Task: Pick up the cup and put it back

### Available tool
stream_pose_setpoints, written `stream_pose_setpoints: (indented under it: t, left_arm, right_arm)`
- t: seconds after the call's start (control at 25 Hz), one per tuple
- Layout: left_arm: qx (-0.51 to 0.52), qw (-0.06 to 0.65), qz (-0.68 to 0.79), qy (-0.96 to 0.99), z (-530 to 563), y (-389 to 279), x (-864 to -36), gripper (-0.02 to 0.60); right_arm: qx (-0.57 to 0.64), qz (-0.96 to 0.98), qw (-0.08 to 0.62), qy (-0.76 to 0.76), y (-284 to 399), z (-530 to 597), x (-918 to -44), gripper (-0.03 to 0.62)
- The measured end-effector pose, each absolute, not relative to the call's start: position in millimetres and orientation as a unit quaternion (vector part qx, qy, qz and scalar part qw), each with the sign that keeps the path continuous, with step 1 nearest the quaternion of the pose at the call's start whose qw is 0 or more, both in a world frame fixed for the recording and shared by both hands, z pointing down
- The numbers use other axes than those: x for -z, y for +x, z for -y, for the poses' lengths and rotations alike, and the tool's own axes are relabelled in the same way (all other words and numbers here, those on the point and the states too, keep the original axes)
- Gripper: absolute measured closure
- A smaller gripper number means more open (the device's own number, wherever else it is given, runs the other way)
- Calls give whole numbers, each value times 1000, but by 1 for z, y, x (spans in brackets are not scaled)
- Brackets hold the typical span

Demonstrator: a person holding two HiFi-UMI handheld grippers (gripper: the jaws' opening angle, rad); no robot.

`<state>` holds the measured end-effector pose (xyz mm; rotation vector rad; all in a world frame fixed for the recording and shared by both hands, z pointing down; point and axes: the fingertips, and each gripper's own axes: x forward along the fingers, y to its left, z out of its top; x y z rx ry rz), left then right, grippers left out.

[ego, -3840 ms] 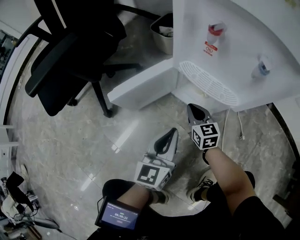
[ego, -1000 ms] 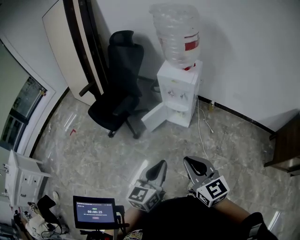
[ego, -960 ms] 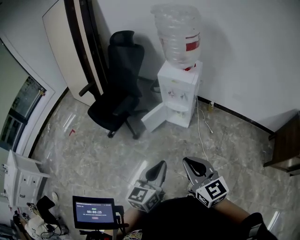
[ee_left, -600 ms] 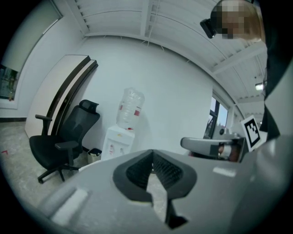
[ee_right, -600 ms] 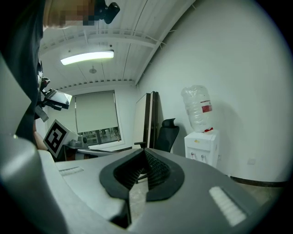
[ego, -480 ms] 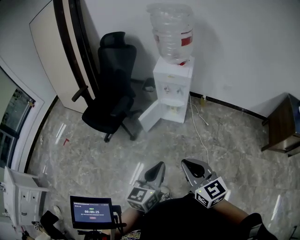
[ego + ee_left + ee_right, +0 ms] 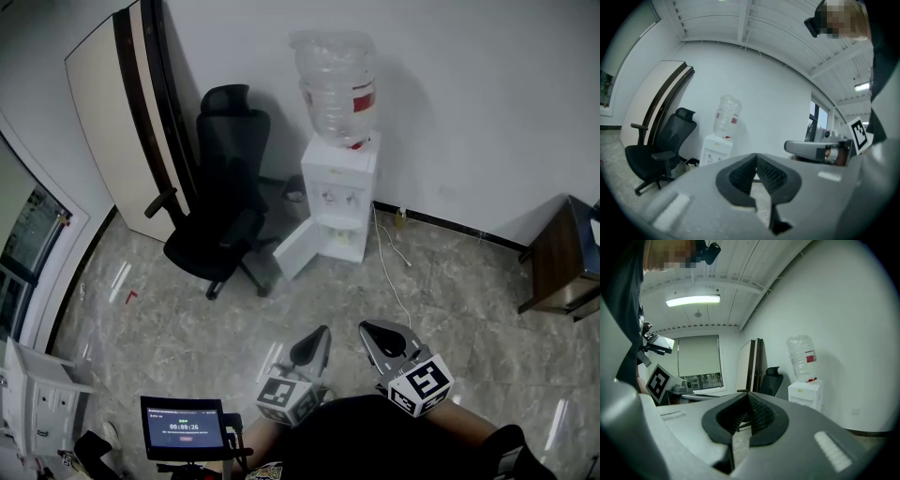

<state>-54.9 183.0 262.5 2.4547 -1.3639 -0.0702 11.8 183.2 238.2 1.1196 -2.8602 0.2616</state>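
Near the body, left gripper (image 7: 319,334) and right gripper (image 7: 367,329) point level, fingers together and empty (no cup visible), seemingly idle, well apart from the far water dispenser (image 7: 336,202).

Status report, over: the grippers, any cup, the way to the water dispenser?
Left gripper shut, empty. Right gripper shut, empty. No cup in view. Water dispenser ahead across the floor, lower door open; office chair beside it, left in head view.

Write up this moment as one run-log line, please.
left hand-held gripper: shut, empty | right hand-held gripper: shut, empty | cup: not in view | water dispenser: ahead, lower door open
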Motion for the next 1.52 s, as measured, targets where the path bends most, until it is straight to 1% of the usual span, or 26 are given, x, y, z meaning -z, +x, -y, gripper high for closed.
stream_pose_setpoints:
  t: [0.28, 0.48, 0.8, 1.52]
  left_arm:
    - [21, 157, 484, 861, -176, -7, -254, 577]
    - [11, 160, 485, 860, -174, 13, -259, 577]
    - [15, 158, 493, 855, -170, 22, -257, 577]
    - [24, 156, 497, 854, -175, 16, -255, 577]
  right_arm:
    - [-98, 924, 20, 370, 64, -179, -238, 586]
    - [-102, 927, 15, 362, 82, -175, -238, 586]
    - [-99, 930, 13, 353, 92, -172, -237, 586]
    - [-92, 935, 17, 343, 85, -180, -237, 586]
